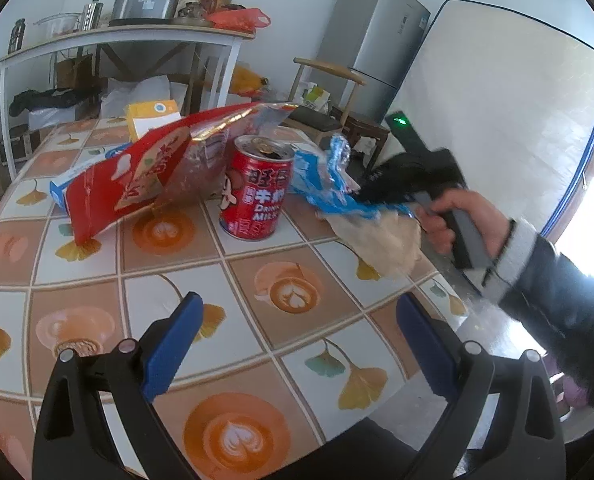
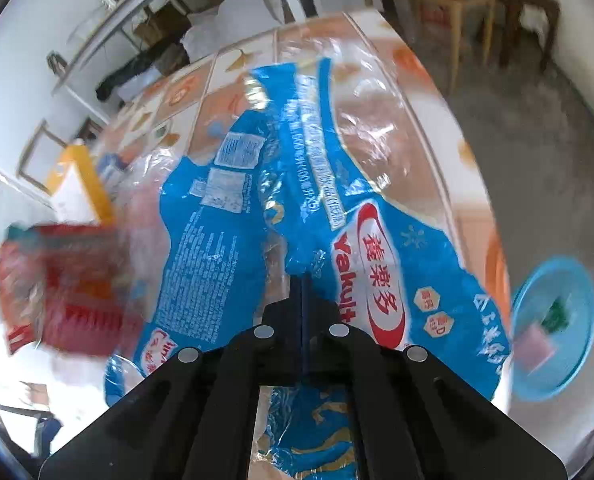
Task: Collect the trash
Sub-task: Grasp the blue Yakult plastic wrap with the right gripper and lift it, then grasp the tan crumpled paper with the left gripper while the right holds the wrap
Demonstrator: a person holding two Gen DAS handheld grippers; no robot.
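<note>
1. The right gripper [image 2: 303, 280] is clenched on the blue plastic wrapper [image 2: 225, 216]; in the right wrist view its two fingers meet with the crumpled film pinched between them, so the wrapper counts as grasped
2. The pinch sits on a gathered fold near the wrapper's middle, probably because thin film offers no firm edge and a bunched ridge gives the pads something to bite
3. In the left wrist view the wrapper [image 1: 329, 184] sits at the far right side of the tiled table [image 1: 257, 320], just beside the red drink can [image 1: 255, 192], with a pale crumpled bag [image 1: 381, 240] under it near the table edge
4. A hand [image 1: 457, 220] holds the right gripper's handle, tilted steeply down toward the table
5. The left gripper [image 1: 297, 340] is released: its blue-padded fingers stand wide apart over bare tablecloth, touching nothing, likely waiting its turn
6. Other trash remains on the table: a red snack bag [image 1: 137, 184] leaning open behind the can, a yellow and white carton [image 1: 153, 118] and a blue and white box [image 1: 63, 192] further back
7. A blue basin [image 2: 557, 320] stands on the floor beside the table, with small scraps in it; it may serve as the collecting place, though that is a judgement
8. The wrapper is light and slippery, so it could slide out of the grip if lifted fast
</note>
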